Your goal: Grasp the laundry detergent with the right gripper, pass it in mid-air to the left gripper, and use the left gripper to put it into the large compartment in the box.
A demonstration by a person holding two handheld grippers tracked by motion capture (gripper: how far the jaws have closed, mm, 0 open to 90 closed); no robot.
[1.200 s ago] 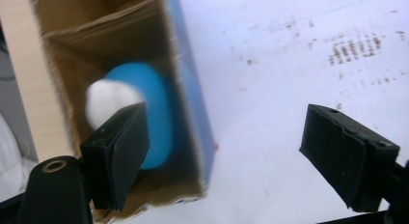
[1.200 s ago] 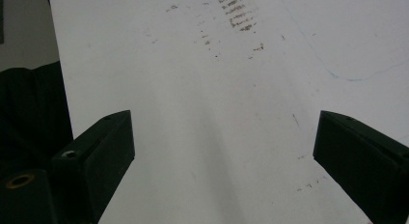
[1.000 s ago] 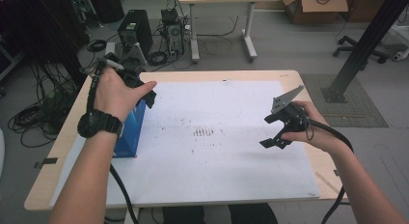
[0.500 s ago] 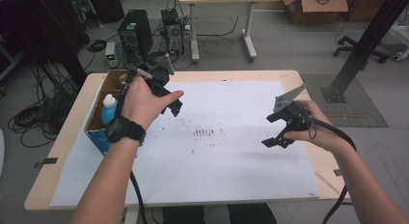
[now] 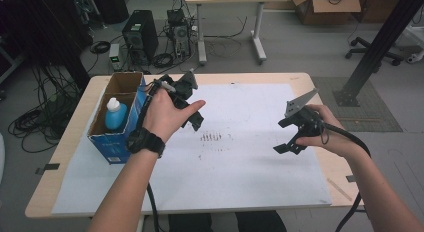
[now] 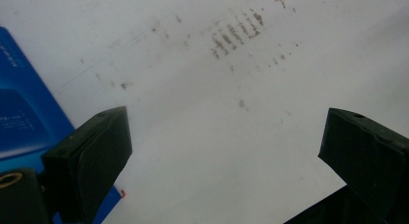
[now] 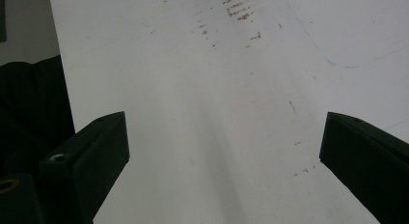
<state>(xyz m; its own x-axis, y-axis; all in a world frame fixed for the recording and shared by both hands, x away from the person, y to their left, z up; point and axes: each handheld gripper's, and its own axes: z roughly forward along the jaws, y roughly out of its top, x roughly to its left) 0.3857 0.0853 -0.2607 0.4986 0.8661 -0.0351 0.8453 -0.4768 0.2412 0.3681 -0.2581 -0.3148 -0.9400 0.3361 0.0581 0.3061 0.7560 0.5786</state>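
Observation:
A blue cardboard box (image 5: 116, 123) stands open at the table's left side, with a blue bottle with a white cap (image 5: 115, 114) upright inside it. My left gripper (image 5: 196, 121) hovers over the white sheet (image 5: 235, 167) just right of the box, jaws wide apart and empty. In the left gripper view (image 6: 224, 151) the box's blue side (image 6: 24, 118) lies at the left and brown marks (image 6: 238, 33) ahead. My right gripper (image 5: 286, 146) hangs over the sheet's right part, open and empty; the right gripper view (image 7: 224, 156) shows bare sheet between the jaws.
The wooden table (image 5: 75, 137) carries the white sheet, which has a patch of brown marks (image 5: 212, 137) at its middle. Behind the table on the floor are a computer tower (image 5: 140, 34), cables (image 5: 35, 117) and another desk's legs (image 5: 202, 32).
My left gripper has moved right, away from the blue box and out over the sheet. The box's open top and the bottle now show. The right gripper has stayed in place.

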